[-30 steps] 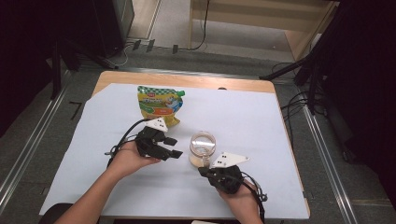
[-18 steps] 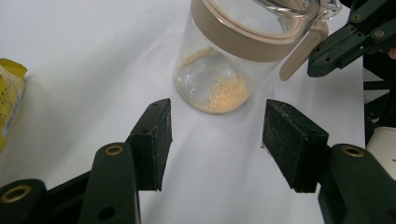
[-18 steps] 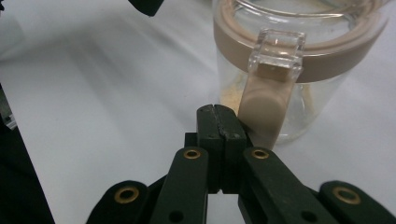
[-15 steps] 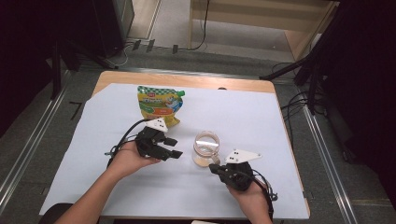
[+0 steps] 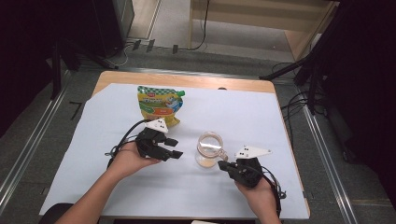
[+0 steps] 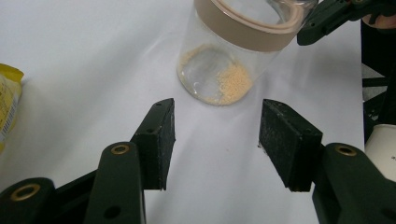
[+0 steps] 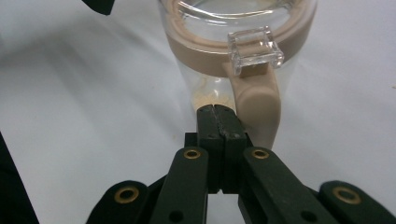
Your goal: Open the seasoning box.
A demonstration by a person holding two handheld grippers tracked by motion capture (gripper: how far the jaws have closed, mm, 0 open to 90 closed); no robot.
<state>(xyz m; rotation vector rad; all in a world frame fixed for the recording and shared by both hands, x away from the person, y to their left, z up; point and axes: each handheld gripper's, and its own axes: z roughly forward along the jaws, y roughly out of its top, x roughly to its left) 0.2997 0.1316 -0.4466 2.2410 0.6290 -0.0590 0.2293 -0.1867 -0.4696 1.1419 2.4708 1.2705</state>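
Right gripper view showed clenched right tongs (image 7: 218, 112) nudging the light, slippery clear plastic jar (image 7: 233, 60) beside its tan handle (image 7: 257, 107); left tongs (image 6: 217, 137) gaped empty.

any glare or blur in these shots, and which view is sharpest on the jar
High view: soft and low in detail, dark surround, even light on the white sheet. Left gripper view: jar slightly soft, jaws crisp. Right gripper view: sharpest, bright glints on the jar's clear latch tab.

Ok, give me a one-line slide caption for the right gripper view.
Right gripper, fingers shut, noses up beside the tan handle of a clear jar holding a little yellowish powder.
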